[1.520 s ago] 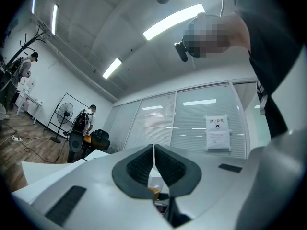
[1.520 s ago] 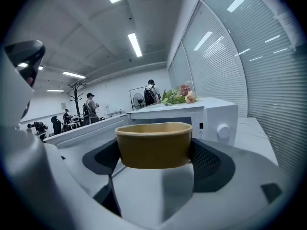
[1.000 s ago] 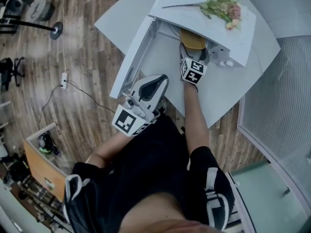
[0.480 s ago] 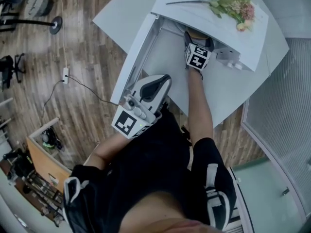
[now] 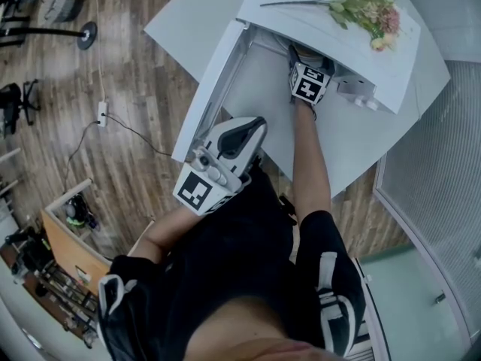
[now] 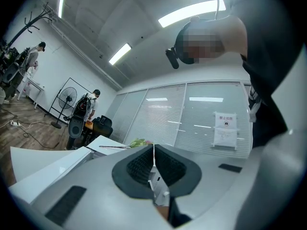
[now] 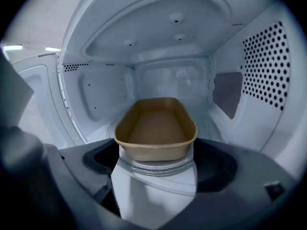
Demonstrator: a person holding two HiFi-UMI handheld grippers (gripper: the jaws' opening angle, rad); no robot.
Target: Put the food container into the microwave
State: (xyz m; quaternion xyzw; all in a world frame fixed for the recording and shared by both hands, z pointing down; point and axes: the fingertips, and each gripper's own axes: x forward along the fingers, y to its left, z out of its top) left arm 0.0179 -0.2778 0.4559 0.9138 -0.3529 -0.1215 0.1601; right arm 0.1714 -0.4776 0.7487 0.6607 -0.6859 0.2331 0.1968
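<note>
The tan food container [image 7: 156, 126] lies inside the white microwave [image 5: 331, 32], low over the turntable [image 7: 156, 169]. My right gripper [image 7: 156, 153] reaches into the cavity, its jaws spread wide, with the pads against the container's near corners. From above, only its marker cube [image 5: 310, 83] and the forearm show; the container is hidden under the microwave's top. My left gripper [image 5: 242, 130] hangs near the person's body, beside the open microwave door [image 5: 214, 81]. It is shut with nothing in it [image 6: 153, 164] and points up and away.
A bunch of flowers [image 5: 368, 7] lies on the microwave's top. The microwave stands on a white table [image 5: 353, 138] over wood flooring. The cavity's perforated side wall [image 7: 268, 66] is close on the right. A cable [image 5: 128, 138] and an orange cabinet [image 5: 64, 239] are on the floor at left.
My right gripper has moved deeper into the microwave with the container, which has gone out of sight in the head view. The left gripper has stayed in place.
</note>
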